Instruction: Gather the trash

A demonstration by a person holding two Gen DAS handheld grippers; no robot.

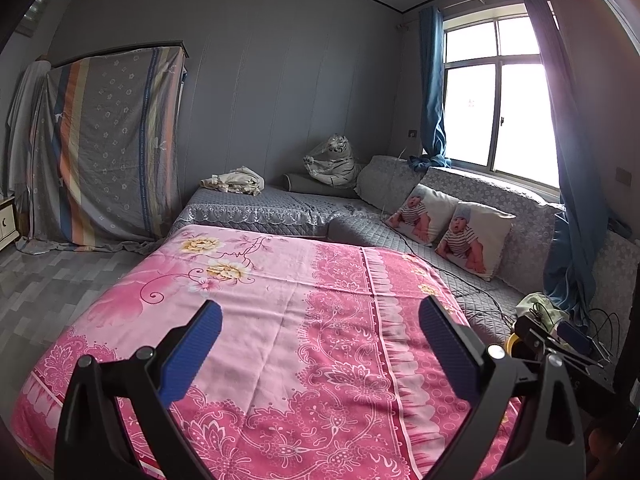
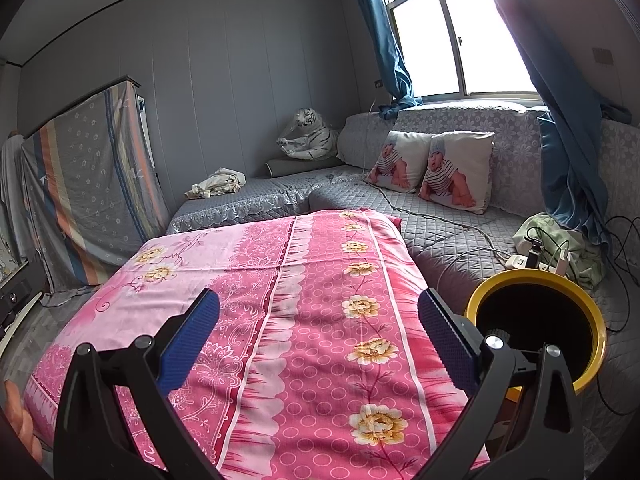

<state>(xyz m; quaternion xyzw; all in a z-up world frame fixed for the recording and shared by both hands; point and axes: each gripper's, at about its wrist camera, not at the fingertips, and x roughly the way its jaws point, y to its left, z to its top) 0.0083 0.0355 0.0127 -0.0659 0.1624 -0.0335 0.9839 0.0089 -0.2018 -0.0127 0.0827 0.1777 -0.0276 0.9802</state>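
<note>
A yellow-rimmed bin (image 2: 592,308) with a dark inside stands at the right, beside the pink floral cloth (image 2: 304,304) that covers a raised surface. My right gripper (image 2: 319,318) hovers open over that cloth, nothing between its blue pads (image 2: 192,340). My left gripper (image 1: 320,326) is likewise open and empty above the pink cloth (image 1: 280,320). In the left wrist view a sliver of the yellow bin (image 1: 511,345) shows at the right, behind the other gripper's body. No loose piece of trash is evident on the cloth.
A grey quilted L-shaped sofa (image 2: 448,232) runs along the window wall, with two printed cushions (image 2: 456,172), a plush tiger (image 2: 308,136), crumpled cloth (image 2: 220,184), a green cloth with power strip and cables (image 2: 552,252). A sheet-draped cabinet (image 1: 108,144) stands left.
</note>
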